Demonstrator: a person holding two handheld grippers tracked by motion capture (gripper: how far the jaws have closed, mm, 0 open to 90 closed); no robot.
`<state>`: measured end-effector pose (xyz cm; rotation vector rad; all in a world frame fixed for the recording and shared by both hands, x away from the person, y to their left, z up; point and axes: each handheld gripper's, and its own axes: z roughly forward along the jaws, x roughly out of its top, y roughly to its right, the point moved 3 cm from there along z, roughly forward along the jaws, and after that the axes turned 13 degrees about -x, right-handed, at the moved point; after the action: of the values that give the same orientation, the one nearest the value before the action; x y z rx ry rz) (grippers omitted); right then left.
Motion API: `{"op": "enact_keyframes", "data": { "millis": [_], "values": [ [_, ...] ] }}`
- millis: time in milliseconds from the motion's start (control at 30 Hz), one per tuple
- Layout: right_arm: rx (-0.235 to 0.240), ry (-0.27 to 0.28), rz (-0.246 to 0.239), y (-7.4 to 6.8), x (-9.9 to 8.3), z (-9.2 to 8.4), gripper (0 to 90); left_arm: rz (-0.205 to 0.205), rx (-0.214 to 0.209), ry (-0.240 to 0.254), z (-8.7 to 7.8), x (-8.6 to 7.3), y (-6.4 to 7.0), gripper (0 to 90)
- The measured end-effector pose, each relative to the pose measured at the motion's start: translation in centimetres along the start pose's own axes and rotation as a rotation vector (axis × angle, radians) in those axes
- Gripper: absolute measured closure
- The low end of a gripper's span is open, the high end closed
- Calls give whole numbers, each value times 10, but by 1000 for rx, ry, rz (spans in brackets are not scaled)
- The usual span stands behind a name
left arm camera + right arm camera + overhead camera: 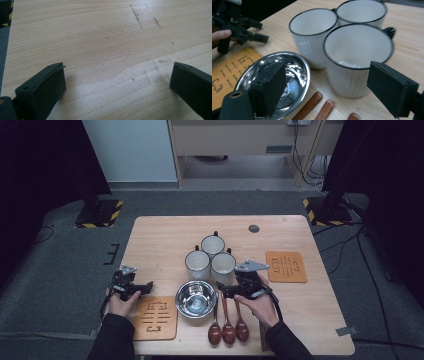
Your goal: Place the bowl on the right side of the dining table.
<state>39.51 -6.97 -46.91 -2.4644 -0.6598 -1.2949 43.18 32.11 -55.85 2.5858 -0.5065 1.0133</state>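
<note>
Three white mugs with black rims stand bunched mid-table: a far one [212,244], a left one [197,264] and a near one [223,267]. In front of them sit a steel bowl [196,299] and three wooden spoons [228,330]. My right gripper [222,290] is open just before the near mug [357,65], one jaw over the bowl [299,65], nothing held; its midpoint [327,90] is beside the spoon handles [308,105]. My left gripper [145,288] is open over bare table [107,50], with its jaws [117,82] wide apart.
One carved wooden trivet [155,317] lies near the front left, by the left hand. Another trivet [285,266] lies right of the mugs. A dark round plug [254,228] marks the table's far side. The left gripper [262,31] shows beyond the bowl.
</note>
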Motion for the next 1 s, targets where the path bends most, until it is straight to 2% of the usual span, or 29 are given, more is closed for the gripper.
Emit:
{"op": "enact_keyframes", "data": {
  "millis": [433,500,667,800,1000],
  "values": [
    [35,-57,-35,-28,-16,12,176,5,-5,-1,0,0,0,0],
    [40,-78,-49,-35,-21,17,178,4,-5,-1,0,0,0,0],
    [36,-104,-61,-43,-27,23,205,5,-5,-2,0,0,-1,0],
    [38,-124,-91,-50,-32,31,217,5,-5,-1,0,0,-1,0],
    [15,-154,-111,-59,-33,47,260,5,-5,-2,0,0,0,0]
  ]
}}
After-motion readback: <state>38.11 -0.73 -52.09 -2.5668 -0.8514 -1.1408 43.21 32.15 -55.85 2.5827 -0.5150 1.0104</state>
